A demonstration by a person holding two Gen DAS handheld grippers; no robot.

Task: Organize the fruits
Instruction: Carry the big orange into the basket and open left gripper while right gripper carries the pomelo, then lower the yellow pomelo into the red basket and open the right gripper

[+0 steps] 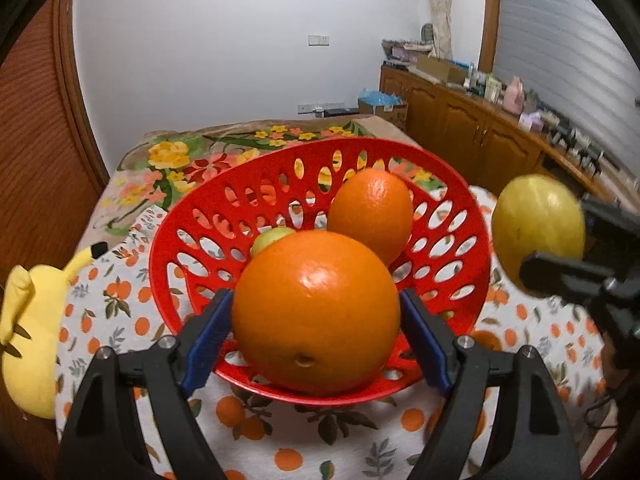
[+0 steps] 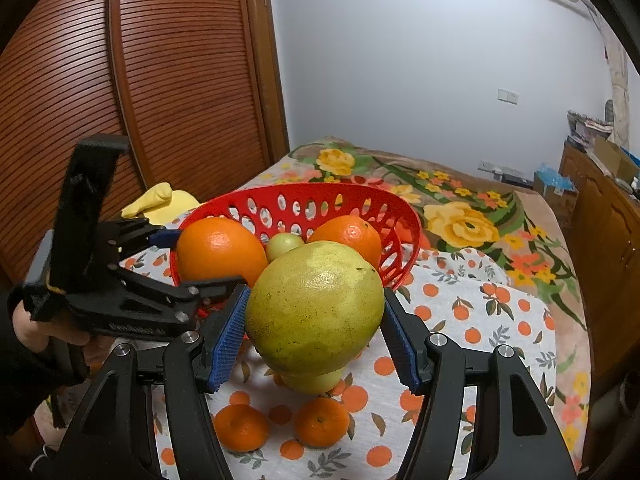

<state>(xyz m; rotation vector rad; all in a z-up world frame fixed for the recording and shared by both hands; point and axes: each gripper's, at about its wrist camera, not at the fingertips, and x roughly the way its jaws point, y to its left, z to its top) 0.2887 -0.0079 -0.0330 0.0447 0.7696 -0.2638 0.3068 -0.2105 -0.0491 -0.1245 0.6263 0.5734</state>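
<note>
My left gripper (image 1: 316,320) is shut on a large orange (image 1: 316,312) and holds it over the near rim of the red perforated basket (image 1: 472,264). Inside the basket lie a second orange (image 1: 372,212) and a small green fruit (image 1: 270,238). My right gripper (image 2: 314,320) is shut on a big yellow-green pomelo (image 2: 316,308), held above the cloth just right of the basket (image 2: 404,216); the pomelo also shows in the left wrist view (image 1: 536,228). The left gripper with its orange (image 2: 220,250) shows in the right wrist view. Two small tangerines (image 2: 240,426) (image 2: 322,422) and a small green fruit (image 2: 316,382) lie on the cloth below the pomelo.
The basket stands on an orange-print cloth (image 1: 112,320) over a floral blanket (image 2: 460,220). A yellow plush toy (image 1: 32,320) lies at the left. A wooden slatted door (image 2: 180,80) is at the left and wooden cabinets (image 1: 472,128) with clutter at the right.
</note>
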